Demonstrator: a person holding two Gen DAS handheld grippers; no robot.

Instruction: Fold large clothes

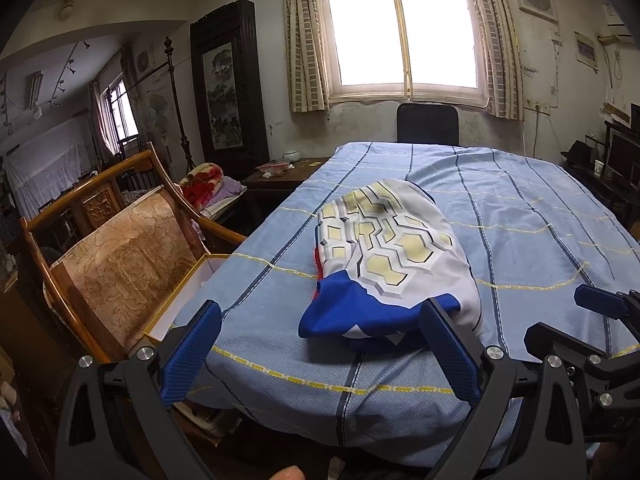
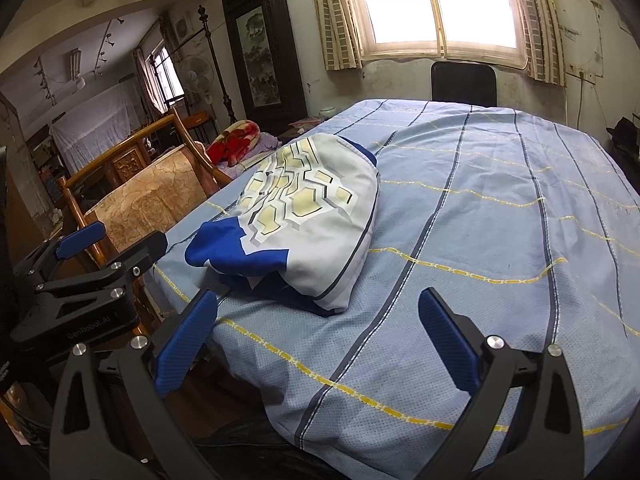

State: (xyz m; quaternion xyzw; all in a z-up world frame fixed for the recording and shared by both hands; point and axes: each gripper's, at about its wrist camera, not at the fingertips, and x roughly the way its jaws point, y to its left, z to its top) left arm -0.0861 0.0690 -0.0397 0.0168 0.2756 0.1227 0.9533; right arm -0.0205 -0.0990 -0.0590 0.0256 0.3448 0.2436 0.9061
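Note:
A folded garment [image 1: 394,256], white with a yellow hexagon print and blue edges, lies in a compact bundle on the blue striped bedsheet [image 1: 520,232]. In the right wrist view the same garment [image 2: 308,208] sits left of centre on the sheet [image 2: 480,220]. My left gripper [image 1: 324,340] is open just short of the garment's near blue edge, holding nothing. My right gripper [image 2: 320,332] is open too, empty, near the bed's front edge and just short of the bundle. The left gripper [image 2: 108,244] also shows at the left of the right wrist view, and the right gripper [image 1: 592,320] at the far right of the left wrist view.
A wooden chair with a brown patterned back [image 1: 120,256] stands close to the bed's left side, with an open box [image 1: 192,280] beside it. A black chair [image 1: 427,124] stands under the window at the far end. A red blanket [image 1: 204,180] lies further left.

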